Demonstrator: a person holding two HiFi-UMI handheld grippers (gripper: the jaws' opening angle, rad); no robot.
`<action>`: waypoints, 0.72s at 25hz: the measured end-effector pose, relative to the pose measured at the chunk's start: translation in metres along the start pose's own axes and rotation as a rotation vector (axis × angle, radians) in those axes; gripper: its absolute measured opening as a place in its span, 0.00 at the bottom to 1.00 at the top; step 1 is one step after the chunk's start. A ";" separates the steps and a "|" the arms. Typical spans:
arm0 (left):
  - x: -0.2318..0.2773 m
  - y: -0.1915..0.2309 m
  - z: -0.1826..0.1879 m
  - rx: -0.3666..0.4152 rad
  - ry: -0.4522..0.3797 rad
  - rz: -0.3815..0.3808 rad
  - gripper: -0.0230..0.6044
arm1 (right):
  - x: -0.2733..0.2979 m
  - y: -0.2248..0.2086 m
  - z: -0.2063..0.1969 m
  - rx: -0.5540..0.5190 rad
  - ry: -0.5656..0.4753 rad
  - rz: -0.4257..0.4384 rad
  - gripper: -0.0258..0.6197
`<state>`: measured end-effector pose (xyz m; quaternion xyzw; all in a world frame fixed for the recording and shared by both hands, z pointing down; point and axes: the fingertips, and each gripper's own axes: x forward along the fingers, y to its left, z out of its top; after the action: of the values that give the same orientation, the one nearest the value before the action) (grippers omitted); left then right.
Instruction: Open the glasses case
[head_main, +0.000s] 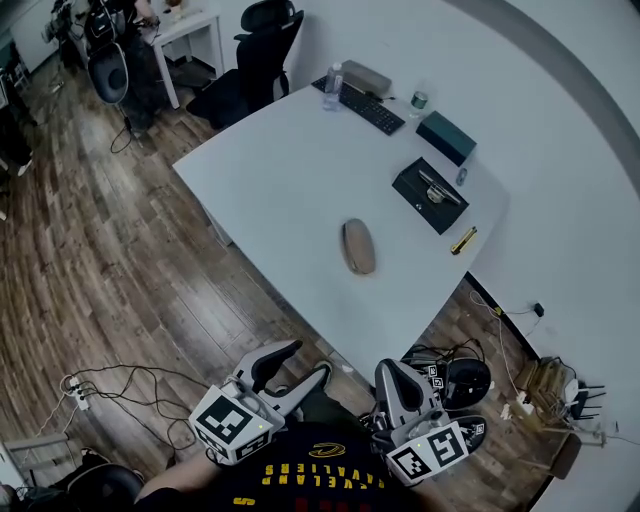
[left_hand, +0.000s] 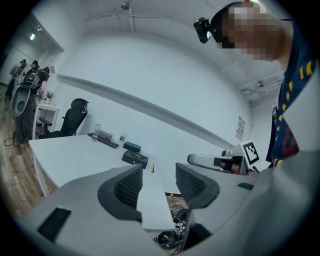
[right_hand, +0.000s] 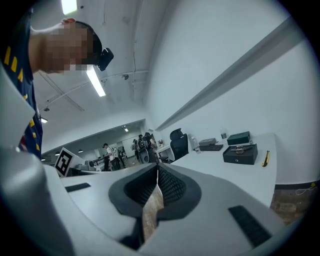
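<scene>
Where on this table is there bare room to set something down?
The widest bare patch of the table lies between the glasses case, the keyboard and the edge by the wooden floor. The near corner below the case is bare too. It is crowded along the wall: black box, teal box, yellow item.

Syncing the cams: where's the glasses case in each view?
Head view: glasses case, lower left of the black box.
Left gripper view: not visible.
Right gripper view: not visible.
Shared landmark: the black box, left of centre in the left gripper view, right side in the right gripper view.
</scene>
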<state>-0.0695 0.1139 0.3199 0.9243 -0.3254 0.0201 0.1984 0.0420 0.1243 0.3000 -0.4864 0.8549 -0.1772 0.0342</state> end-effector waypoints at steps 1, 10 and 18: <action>0.007 0.000 0.002 0.007 0.001 0.003 0.39 | 0.003 -0.007 0.003 0.002 0.000 0.005 0.07; 0.065 0.016 0.008 0.009 0.029 0.055 0.38 | 0.033 -0.064 0.016 -0.029 0.018 0.015 0.07; 0.104 0.027 0.004 0.058 0.065 0.075 0.38 | 0.056 -0.111 0.012 -0.073 0.060 -0.034 0.07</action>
<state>-0.0046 0.0318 0.3430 0.9157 -0.3524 0.0668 0.1810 0.1058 0.0223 0.3326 -0.4964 0.8530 -0.1609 -0.0121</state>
